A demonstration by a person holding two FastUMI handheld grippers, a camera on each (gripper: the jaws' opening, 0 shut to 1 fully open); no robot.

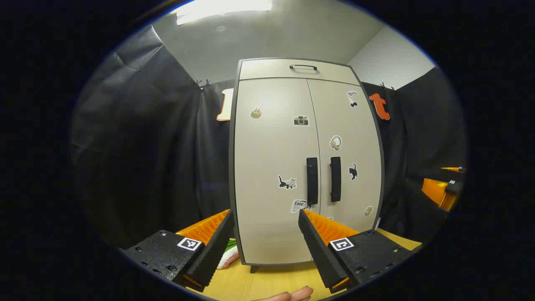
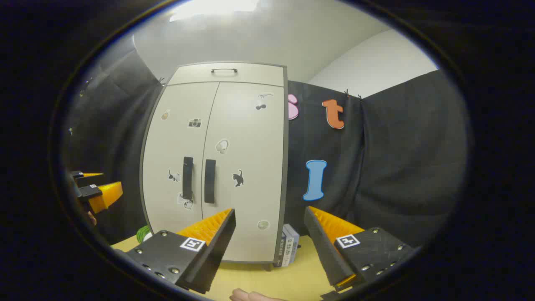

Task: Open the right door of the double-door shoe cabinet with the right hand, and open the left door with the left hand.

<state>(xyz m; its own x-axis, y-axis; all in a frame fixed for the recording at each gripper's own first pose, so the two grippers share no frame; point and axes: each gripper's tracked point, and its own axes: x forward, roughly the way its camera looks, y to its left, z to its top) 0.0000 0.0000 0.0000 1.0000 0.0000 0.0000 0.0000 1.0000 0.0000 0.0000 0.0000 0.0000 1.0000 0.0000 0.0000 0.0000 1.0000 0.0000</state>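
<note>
1. The tall beige shoe cabinet with two flat doors (image 1: pixel 307 167) stands on the yellow wooden counter (image 1: pixel 267 280), and both doors are shut. It sits near the middle of the left gripper view, and at about 10 o'clock in the right gripper view.
2. The two long black handles sit just beside each other. The right tool (image 2: pixel 269 217) could grab the left door's black handle (image 2: pixel 188 177) instead of the right door's black handle (image 2: pixel 210 180).
3. A tool could slip off a thin handle if it only pinches the edge.
4. A hard pull could tip the cabinet, or bump the small stack of books (image 2: pixel 289 250) beside it.
5. The left tool (image 1: pixel 265 217) is spread wide, holds nothing and points straight at the left door.
6. The right tool is also spread wide, holds nothing and points past the cabinet's right edge. Both tools are well apart from the doors.
</note>
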